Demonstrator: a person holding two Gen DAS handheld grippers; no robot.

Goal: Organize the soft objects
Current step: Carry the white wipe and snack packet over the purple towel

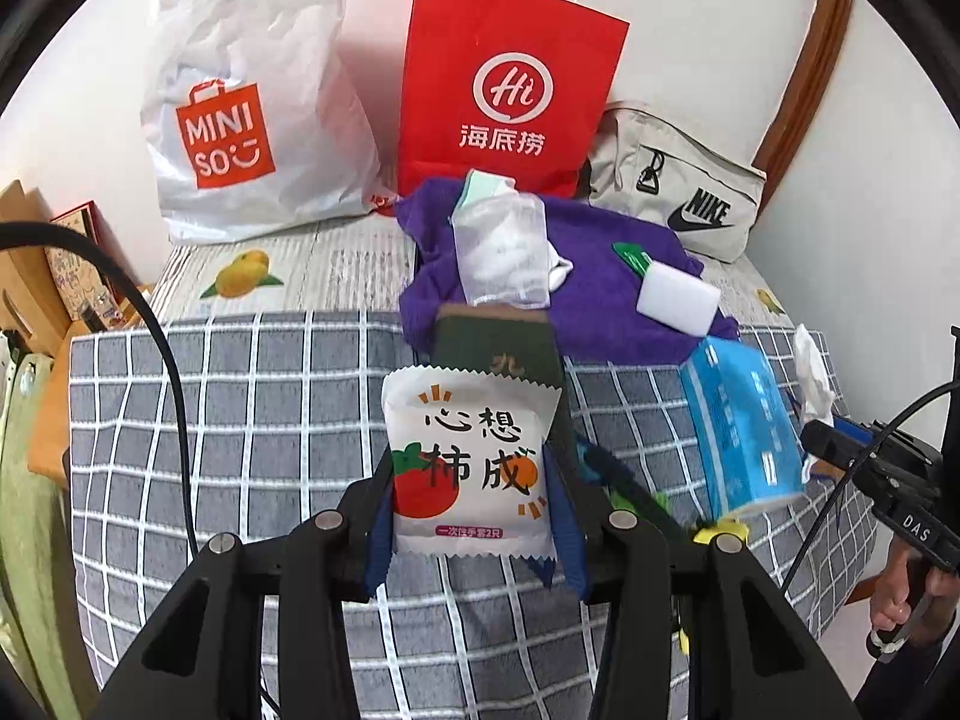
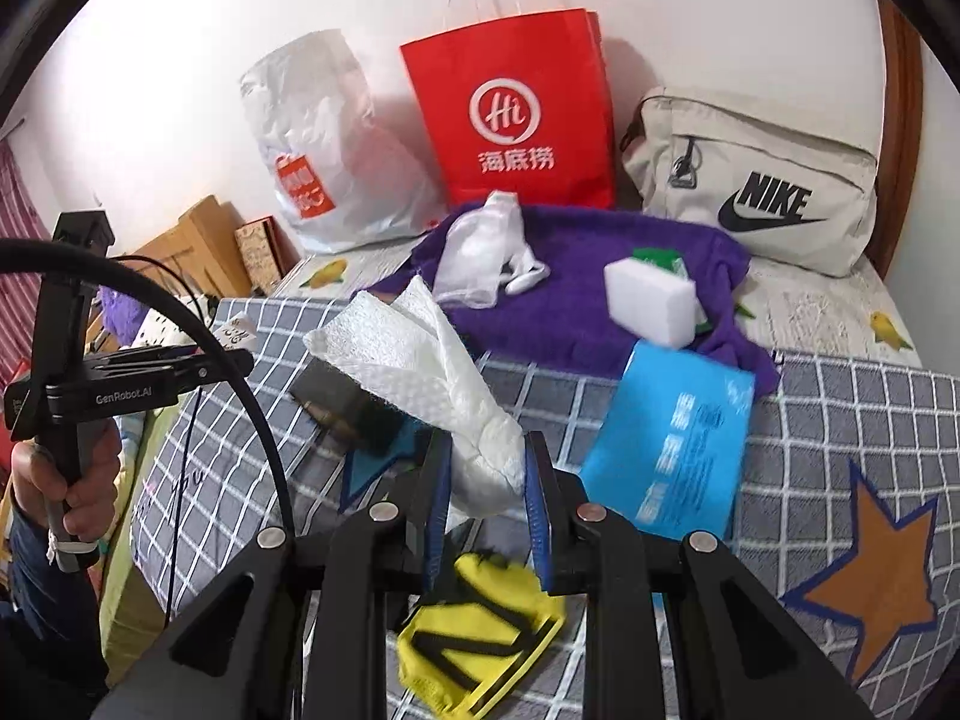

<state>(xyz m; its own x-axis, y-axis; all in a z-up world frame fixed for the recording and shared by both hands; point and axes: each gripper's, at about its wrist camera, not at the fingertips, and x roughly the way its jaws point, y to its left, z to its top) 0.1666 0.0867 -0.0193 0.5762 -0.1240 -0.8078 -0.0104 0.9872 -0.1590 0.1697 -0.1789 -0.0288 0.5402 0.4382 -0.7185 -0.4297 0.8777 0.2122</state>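
Left wrist view. Your left tool (image 1: pixel 474 516) is partly closed, its blue pads pressing both sides of a white sachet (image 1: pixel 471 462) printed with persimmons, held clear of the checked blanket (image 1: pixel 240 420) on the bed. Beyond it a dark green box (image 1: pixel 498 342) lies at the edge of a purple cloth (image 1: pixel 600 300), which carries a clear plastic wrapper (image 1: pixel 504 252) and a white sponge block (image 1: pixel 678 298). A blue tissue pack (image 1: pixel 744 426) sits to the right. Against the wall stand a white shopping bag (image 1: pixel 252 120), a red paper bag (image 1: pixel 510 90) and a beige pouch (image 1: pixel 678 180).

Right wrist view. Your right tool (image 2: pixel 486 480) is nearly closed on the lower end of a crumpled white paper towel (image 2: pixel 420 354), whose loose end fans up and left. Below the tool lies a yellow cloth (image 2: pixel 480 636) with black markings. Your left hand (image 2: pixel 66 480) grips its handle at the frame's left edge.

Step in hand, as a judgement: both pieces are picked up and in transit; neither is sorted yet. The next move calls for carrying each to a container, probably one of the standing bags, bringing it above the mouth, and releasing only once the piece hangs inside. The towel's trailing end may catch on the rim.
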